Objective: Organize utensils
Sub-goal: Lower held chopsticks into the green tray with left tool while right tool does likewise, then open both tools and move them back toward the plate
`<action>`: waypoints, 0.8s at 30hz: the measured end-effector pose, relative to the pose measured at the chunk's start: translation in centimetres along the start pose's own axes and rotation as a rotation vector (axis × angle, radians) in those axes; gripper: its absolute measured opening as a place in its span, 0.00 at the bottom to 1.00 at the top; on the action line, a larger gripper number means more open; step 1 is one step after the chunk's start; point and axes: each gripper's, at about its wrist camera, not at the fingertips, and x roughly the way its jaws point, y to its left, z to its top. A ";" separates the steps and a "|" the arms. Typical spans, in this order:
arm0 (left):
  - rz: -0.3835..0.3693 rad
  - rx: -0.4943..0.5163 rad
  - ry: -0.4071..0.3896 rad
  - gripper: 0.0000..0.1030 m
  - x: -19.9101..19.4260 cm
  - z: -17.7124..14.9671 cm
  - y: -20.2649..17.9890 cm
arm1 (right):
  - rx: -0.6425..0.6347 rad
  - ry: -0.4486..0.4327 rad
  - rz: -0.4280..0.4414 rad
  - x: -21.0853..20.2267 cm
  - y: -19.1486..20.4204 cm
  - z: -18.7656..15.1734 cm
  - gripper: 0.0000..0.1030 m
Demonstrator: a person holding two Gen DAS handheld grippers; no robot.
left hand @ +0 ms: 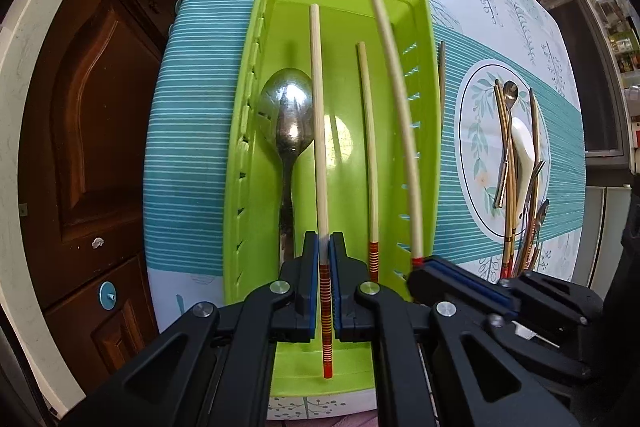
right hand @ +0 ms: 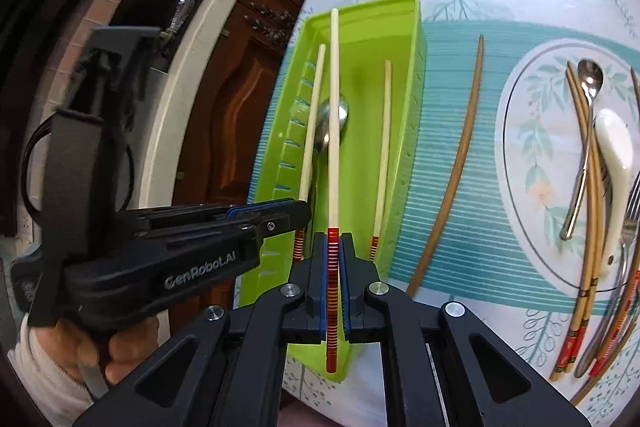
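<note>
Left wrist view showed my left gripper pinching a cream chopstick at its red-striped end, over the green tray beside a metal spoon (another chopstick lay further right). My right gripper pinched a second cream chopstick above the same tray. Both jaws were pressed tight. Remaining utensils lay on the tablecloth.
</note>
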 end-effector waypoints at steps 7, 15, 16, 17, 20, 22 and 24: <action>0.054 0.046 -0.040 0.57 -0.3 -0.2 -0.8 | 0.034 0.055 -0.028 2.4 -1.1 0.0 0.11; 0.082 0.087 -0.085 0.58 -2.4 -0.8 -1.5 | -0.036 -0.010 -0.070 -0.6 0.2 -0.8 0.18; 0.085 0.094 -0.092 0.58 -2.7 -0.9 -1.7 | -0.039 -0.015 -0.080 -0.8 0.2 -0.9 0.18; 0.087 0.103 -0.100 0.58 -3.1 -1.0 -1.9 | -0.042 -0.021 -0.093 -1.0 0.1 -0.9 0.18; 0.095 0.129 -0.125 0.59 -3.9 -1.4 -2.7 | -0.051 -0.039 -0.129 -1.9 -0.2 -1.1 0.18; 0.104 0.148 -0.143 0.59 -4.3 -1.7 -3.5 | -0.055 -0.048 -0.150 -3.0 -0.6 -1.7 0.18; 0.106 0.163 -0.157 0.60 -4.6 -1.9 -4.2 | -0.055 -0.057 -0.163 -3.4 -0.9 -1.9 0.18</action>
